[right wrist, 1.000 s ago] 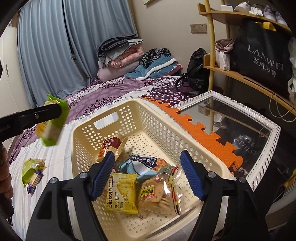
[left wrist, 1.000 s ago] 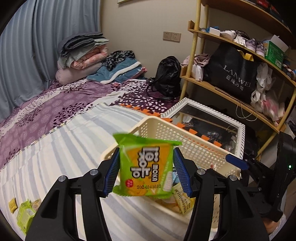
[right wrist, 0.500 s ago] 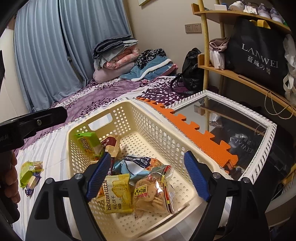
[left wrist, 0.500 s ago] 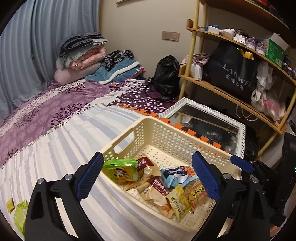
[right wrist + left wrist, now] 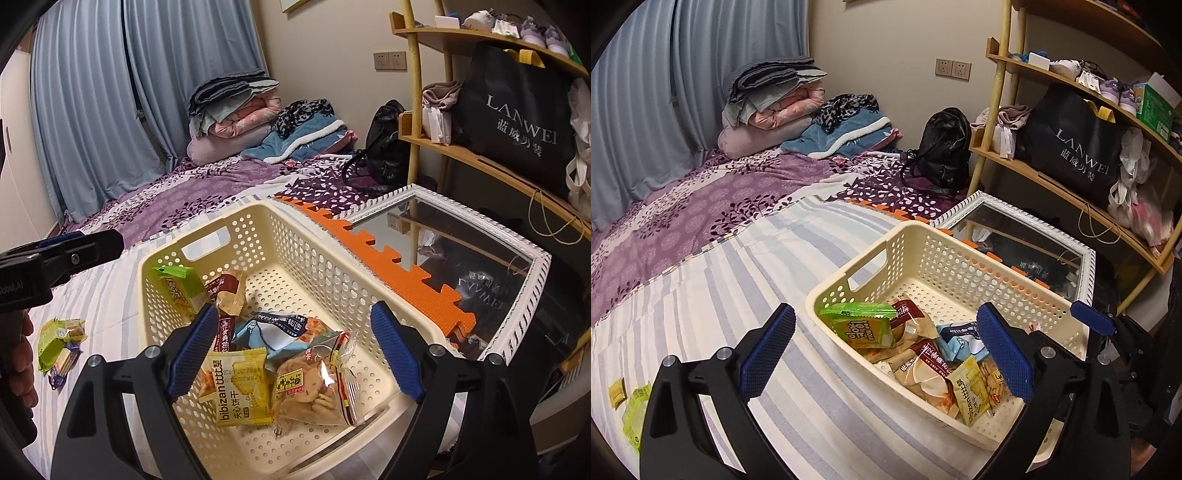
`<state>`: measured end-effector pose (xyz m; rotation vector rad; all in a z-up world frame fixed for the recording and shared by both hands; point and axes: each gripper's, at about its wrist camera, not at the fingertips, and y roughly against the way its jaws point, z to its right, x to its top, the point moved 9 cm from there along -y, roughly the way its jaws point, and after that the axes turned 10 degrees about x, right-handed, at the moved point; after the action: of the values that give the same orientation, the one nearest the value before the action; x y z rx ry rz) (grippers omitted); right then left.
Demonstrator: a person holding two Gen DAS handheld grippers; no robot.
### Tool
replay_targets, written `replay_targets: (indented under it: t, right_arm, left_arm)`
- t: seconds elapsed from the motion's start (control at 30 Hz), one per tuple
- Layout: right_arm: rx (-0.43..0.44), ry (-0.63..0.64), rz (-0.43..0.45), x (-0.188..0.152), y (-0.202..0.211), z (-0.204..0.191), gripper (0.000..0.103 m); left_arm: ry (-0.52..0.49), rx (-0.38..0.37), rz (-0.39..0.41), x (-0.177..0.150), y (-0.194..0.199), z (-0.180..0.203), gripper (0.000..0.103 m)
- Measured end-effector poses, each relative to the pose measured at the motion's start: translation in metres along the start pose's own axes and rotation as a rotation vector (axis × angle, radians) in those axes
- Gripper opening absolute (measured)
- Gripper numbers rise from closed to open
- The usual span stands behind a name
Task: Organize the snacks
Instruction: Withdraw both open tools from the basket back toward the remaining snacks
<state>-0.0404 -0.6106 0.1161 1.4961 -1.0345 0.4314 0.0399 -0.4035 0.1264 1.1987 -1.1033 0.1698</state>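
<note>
A cream perforated basket point(image 5: 938, 254) point(image 5: 295, 236) sits on the striped bed and holds several snack packets. A green packet point(image 5: 862, 325) point(image 5: 181, 290) leans against its left inner wall. A yellow biscuit packet point(image 5: 240, 387) and a clear cracker bag point(image 5: 314, 387) lie at the near end. My left gripper point(image 5: 882, 354) is open and empty above the basket's left side. My right gripper point(image 5: 293, 354) is open and empty above the basket's near end. A few loose packets point(image 5: 61, 343) point(image 5: 633, 413) lie on the bed to the left.
A white-framed mirror point(image 5: 461, 251) and orange foam mat point(image 5: 399, 273) lie right of the basket. A wooden shelf with a black bag point(image 5: 1071, 147) stands at the right. Folded bedding point(image 5: 783, 99) is piled at the far end of the bed.
My left gripper opened and let go of the green packet, which dropped into the basket's left side. My left gripper then pulled back a little. My right gripper stayed open over the basket.
</note>
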Motion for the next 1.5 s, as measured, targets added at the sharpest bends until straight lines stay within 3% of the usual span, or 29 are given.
replay_targets:
  t: [0.93, 1.3, 1.37, 1.5]
  right_arm:
    - [0.022, 0.113, -0.028, 0.005, -0.007, -0.061, 0.084]
    - [0.09, 0.168, -0.052, 0.0, -0.018, -0.11, 0.084]
    - [0.123, 0.169, -0.05, 0.0, -0.02, -0.122, 0.091]
    - [0.18, 0.192, -0.061, -0.003, -0.026, -0.145, 0.091]
  left_arm:
    - [0.111, 0.08, -0.014, -0.032, 0.016, -0.076, 0.1]
    - [0.196, 0.154, -0.039, -0.064, 0.027, -0.137, 0.1]
    - [0.213, 0.173, -0.047, -0.073, 0.03, -0.151, 0.1]
    - [0.256, 0.221, -0.074, -0.097, 0.036, -0.183, 0.1]
